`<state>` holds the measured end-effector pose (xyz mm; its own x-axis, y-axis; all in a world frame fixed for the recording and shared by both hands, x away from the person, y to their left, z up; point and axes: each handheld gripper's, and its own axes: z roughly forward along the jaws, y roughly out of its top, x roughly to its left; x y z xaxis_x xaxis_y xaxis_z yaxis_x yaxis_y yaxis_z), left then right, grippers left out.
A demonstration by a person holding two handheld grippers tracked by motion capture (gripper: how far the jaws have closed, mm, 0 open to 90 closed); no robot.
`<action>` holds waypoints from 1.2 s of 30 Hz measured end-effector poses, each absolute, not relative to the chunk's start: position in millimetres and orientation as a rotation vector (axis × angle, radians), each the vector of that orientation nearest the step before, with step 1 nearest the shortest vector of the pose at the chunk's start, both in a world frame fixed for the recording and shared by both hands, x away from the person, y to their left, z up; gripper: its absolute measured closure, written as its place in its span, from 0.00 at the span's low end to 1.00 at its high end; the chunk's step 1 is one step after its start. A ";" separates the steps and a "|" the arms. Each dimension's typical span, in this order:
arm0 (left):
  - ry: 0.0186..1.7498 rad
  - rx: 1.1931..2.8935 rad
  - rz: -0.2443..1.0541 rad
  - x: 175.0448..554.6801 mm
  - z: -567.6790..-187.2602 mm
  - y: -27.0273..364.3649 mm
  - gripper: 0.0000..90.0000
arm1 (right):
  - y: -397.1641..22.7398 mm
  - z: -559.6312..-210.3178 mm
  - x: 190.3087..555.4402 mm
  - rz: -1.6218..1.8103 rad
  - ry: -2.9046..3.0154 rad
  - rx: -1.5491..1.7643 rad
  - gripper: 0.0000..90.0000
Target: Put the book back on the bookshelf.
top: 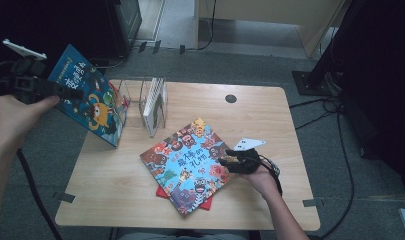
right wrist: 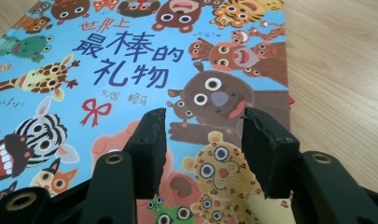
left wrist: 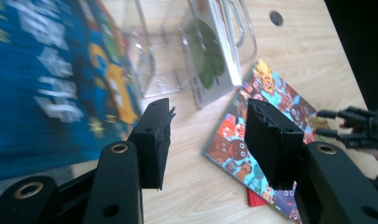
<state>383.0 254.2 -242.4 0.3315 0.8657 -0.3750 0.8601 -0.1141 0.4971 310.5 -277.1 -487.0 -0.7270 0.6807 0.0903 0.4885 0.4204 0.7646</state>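
Observation:
A blue picture book (top: 92,100) stands tilted at the table's left edge, beside a clear rack (top: 132,97). My left gripper (top: 74,93) hovers at the book's left side; in the left gripper view its jaws (left wrist: 207,112) are open with nothing between them, and the blue book (left wrist: 46,79) is blurred off to their left. A colourful animal book (top: 187,162) lies flat mid-table on a red book (top: 162,192). My right gripper (top: 226,161) is at its right edge, open (right wrist: 203,119), low over the cover (right wrist: 130,56).
A thin white and green book (top: 155,105) stands upright in the clear rack. The wooden table (top: 115,175) has a dark round hole (top: 230,98) near its far edge. Cables and a black stand (top: 315,75) are on the floor to the right.

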 end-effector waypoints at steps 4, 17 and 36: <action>1.485 1.969 0.016 378.6 -256.8 240.9 0.56 | -277.7 -487.1 310.0 1.197 2.446 1.025 0.57; 1.419 2.006 -0.057 368.9 -312.0 208.7 0.56 | -280.7 -489.4 306.1 1.187 2.449 1.045 0.57; 1.328 2.097 -0.137 371.4 -395.4 161.0 0.53 | -291.1 -494.4 294.5 1.164 2.436 1.086 0.61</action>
